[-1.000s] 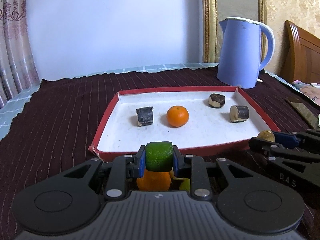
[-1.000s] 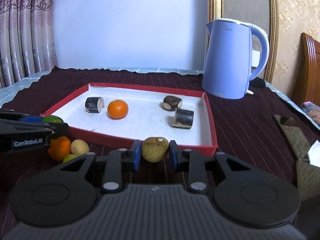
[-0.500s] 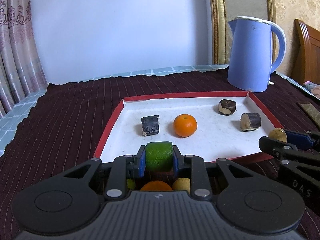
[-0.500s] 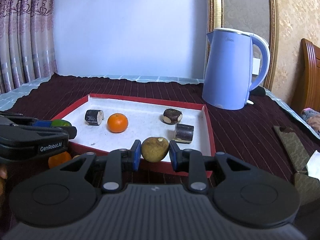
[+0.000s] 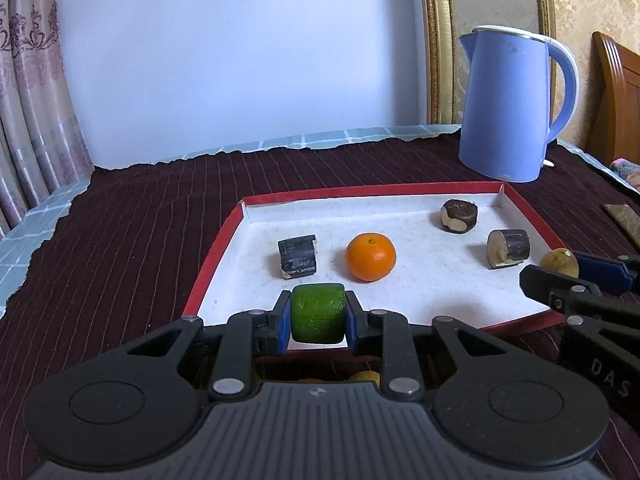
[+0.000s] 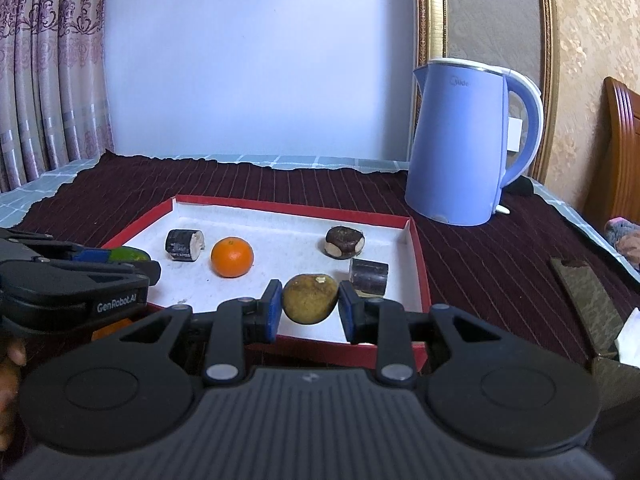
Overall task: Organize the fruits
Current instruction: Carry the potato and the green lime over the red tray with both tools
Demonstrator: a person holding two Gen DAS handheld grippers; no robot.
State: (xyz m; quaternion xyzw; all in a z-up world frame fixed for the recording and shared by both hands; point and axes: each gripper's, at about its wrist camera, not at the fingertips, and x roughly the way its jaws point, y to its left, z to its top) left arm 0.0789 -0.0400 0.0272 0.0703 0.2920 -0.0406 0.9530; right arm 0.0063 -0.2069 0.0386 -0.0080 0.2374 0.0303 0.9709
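Note:
My left gripper (image 5: pixel 318 316) is shut on a green lime (image 5: pixel 318 312) and holds it over the near left edge of the red-rimmed white tray (image 5: pixel 216 264). My right gripper (image 6: pixel 308 304) is shut on a brown-yellow fruit (image 6: pixel 309 298) above the tray's near right part (image 6: pixel 420 280). In the tray lie an orange (image 5: pixel 371 257) and three dark cut stem pieces (image 5: pixel 298 256). The right gripper with its fruit also shows in the left wrist view (image 5: pixel 558 264). Loose fruits (image 5: pixel 366 377) lie half hidden under my left gripper.
A blue electric kettle (image 5: pixel 512 104) stands behind the tray at the right. A dark striped cloth (image 5: pixel 132 216) covers the table. A flat dark object (image 6: pixel 584 296) and white paper lie at the right. A wooden chair back (image 6: pixel 624 152) stands at far right.
Both grippers have risen and moved forward with their fruits, now over the tray's near edge. The loose fruits on the cloth have slipped below the left gripper's body.

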